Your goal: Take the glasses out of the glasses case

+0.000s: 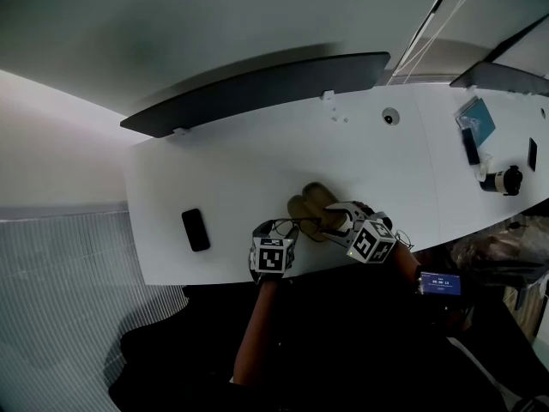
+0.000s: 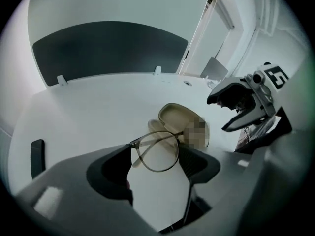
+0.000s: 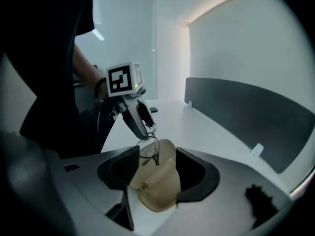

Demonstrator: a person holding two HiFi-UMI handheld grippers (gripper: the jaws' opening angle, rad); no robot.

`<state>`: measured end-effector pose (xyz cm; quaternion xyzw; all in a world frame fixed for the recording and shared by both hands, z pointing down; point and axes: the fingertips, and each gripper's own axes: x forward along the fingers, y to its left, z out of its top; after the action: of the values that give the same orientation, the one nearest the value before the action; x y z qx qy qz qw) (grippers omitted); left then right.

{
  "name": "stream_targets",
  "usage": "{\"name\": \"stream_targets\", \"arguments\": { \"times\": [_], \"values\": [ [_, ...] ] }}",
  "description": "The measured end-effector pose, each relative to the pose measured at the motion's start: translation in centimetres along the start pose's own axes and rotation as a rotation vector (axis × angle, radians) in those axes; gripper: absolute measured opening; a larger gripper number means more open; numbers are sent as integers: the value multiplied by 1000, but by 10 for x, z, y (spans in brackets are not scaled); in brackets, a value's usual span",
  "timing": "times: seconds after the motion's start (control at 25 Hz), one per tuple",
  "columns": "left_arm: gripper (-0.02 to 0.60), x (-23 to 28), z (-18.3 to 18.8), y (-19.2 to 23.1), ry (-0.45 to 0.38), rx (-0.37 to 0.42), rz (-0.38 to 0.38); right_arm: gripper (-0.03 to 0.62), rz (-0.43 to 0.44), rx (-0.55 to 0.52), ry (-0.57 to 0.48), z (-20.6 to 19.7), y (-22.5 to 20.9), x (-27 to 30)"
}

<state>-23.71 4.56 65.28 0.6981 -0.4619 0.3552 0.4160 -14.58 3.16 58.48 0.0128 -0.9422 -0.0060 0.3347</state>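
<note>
The glasses case point(image 3: 158, 191) lay open on the white desk point(image 2: 98, 107), close to its near edge and about midway along it, the tan lid folded back. The glasses point(image 3: 149, 149) were out of it, hanging just above its far end. The left gripper point(image 2: 158, 156) had them: its fingers stood fairly wide apart, closed on the frame, with one lens spanning the gap between them. The right gripper point(image 3: 157, 161) pointed down at the case from the other side, its fingers spread wide and pressing on nothing, the case lying between them on the desk. A dark phone point(image 1: 196, 230) lay flat well to the left, also near the near edge.
</note>
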Motion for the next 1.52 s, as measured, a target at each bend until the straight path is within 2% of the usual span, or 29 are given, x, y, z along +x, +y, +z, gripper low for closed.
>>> {"name": "stream_targets", "arguments": {
  "times": [0.08, 0.32, 0.72, 0.84, 0.92, 0.96, 1.0, 1.04, 1.12, 1.16, 1.2, 1.24, 1.4, 1.52],
  "values": [
    [310, 2, 6, -7, -4, -32, -13, 242, -1, -79, 25, -1, 5, 4],
    [308, 3, 22, -37, -13, -36, -44, 253, 11, -134, 116, -20, 12, 9],
    [310, 9, 30, -60, -14, -2, -72, 252, 10, -99, 155, -31, 12, 1],
    [314, 6, 36, -65, -56, 56, -104, 252, -10, -80, 154, -35, 8, -3],
    [362, -1, 38, -73, -122, 160, -157, 252, -20, -64, 149, -38, 4, -12],
    [379, -7, 38, -78, -161, 253, -182, 252, -19, -60, 148, -40, 3, -18],
    [379, -13, 35, -83, -196, 383, -195, 252, -12, -60, 146, -42, 3, -24],
    [380, -18, 29, -87, -217, 548, -190, 252, 2, -63, 142, -44, 5, -31],
    [379, -20, 16, -94, -201, 896, -153, 252, 36, -76, 143, -49, 9, -45],
    [376, -16, 11, -97, -178, 1018, -142, 252, 48, -79, 149, -53, 11, -51],
    [376, -11, 9, -102, -163, 1085, -145, 252, 56, -75, 153, -57, 12, -56],
    [376, -5, 12, -107, -165, 1106, -156, 252, 60, -64, 149, -61, 13, -61],
    [390, 19, 35, -147, -224, 1093, -235, 252, 44, -17, 77, -53, 11, -82],
    [426, 32, 37, -174, -194, 1186, -286, 252, 32, -23, 49, -45, 12, -90]
  ]
}}
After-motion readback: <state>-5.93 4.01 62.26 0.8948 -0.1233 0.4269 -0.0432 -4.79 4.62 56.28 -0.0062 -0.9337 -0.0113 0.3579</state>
